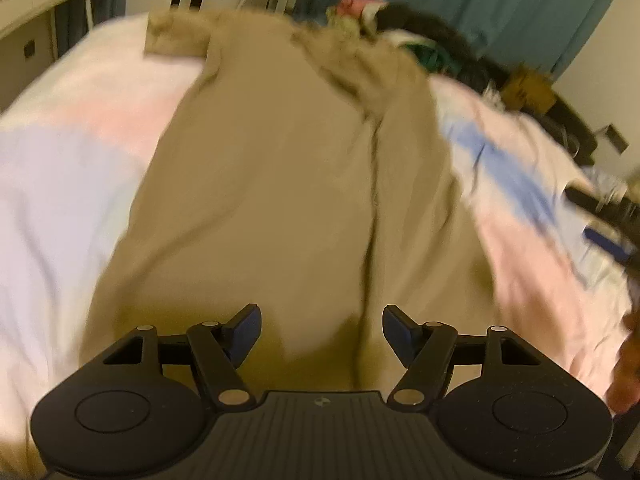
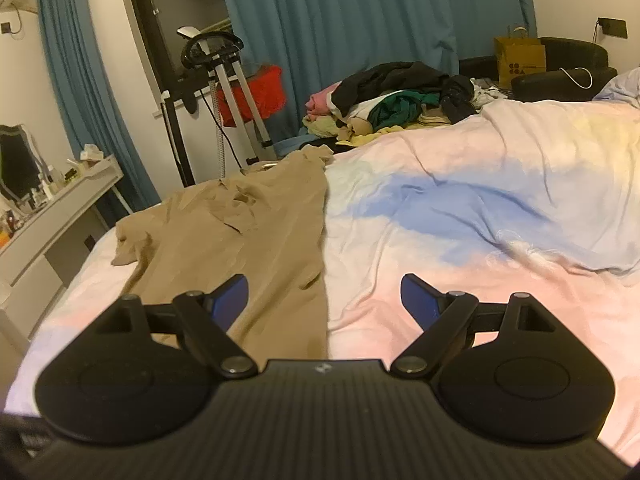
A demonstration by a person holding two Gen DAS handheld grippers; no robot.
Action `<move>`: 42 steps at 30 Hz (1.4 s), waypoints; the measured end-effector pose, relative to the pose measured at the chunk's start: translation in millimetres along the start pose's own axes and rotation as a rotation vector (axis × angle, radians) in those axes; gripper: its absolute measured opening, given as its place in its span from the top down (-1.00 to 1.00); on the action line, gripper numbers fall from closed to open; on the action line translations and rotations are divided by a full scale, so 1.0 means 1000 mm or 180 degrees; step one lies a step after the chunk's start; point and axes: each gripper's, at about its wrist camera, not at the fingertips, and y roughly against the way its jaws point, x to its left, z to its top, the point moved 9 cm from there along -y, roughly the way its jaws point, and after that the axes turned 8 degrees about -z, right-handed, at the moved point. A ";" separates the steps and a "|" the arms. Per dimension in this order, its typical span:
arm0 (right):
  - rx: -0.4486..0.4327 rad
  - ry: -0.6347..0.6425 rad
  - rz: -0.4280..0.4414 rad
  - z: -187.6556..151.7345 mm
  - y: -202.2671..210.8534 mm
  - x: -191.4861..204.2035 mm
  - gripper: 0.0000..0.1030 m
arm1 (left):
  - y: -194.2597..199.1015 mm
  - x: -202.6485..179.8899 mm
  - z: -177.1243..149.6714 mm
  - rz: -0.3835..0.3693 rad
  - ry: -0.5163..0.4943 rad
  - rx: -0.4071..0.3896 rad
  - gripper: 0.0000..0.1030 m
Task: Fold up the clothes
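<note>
A tan garment [image 1: 280,184] lies spread lengthwise on the bed, folded along its right side; it also shows in the right wrist view [image 2: 256,240] at left. My left gripper [image 1: 322,328] is open and empty, just above the garment's near end. My right gripper [image 2: 324,300] is open and empty, over the garment's right edge where it meets the pastel bedcover [image 2: 480,220]. The right gripper's fingers [image 1: 600,208] show at the right edge of the left wrist view.
A pile of mixed clothes [image 2: 400,96] sits at the bed's far end. A white dresser [image 2: 52,216] stands left of the bed, an exercise machine [image 2: 224,92] beyond it. Blue curtains [image 2: 360,12], a paper bag [image 2: 520,60] and a black chair [image 2: 568,68] are behind.
</note>
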 end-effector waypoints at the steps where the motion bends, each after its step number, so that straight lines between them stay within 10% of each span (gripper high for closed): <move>1: -0.0018 0.0005 0.0033 0.000 0.000 0.002 -0.64 | 0.003 -0.006 0.011 0.0005 -0.0066 -0.0104 -0.43; 9: -0.0027 0.0155 0.0467 0.019 -0.037 0.039 -0.45 | 0.015 -0.038 0.080 0.0024 -0.0547 -0.0913 -0.57; 17: 0.0049 0.0479 0.0726 0.042 -0.154 0.117 -0.34 | -0.012 0.007 0.100 0.0196 -0.0625 -0.1150 -0.57; 25: 0.0183 0.1098 0.0296 0.047 -0.280 0.200 -0.29 | -0.045 0.083 0.130 0.0186 -0.0296 -0.1161 -0.57; 27: 0.0308 0.1148 0.0123 0.041 -0.305 0.205 0.14 | -0.053 0.096 0.132 0.0251 -0.0215 -0.1139 -0.57; 29: 0.0401 0.1108 0.0026 0.037 -0.316 0.209 0.72 | -0.058 0.105 0.132 0.0291 -0.0182 -0.1137 -0.57; 42: 0.0022 0.1263 0.0328 0.021 -0.287 0.244 0.76 | -0.067 0.118 0.137 0.0274 -0.0028 -0.1195 -0.57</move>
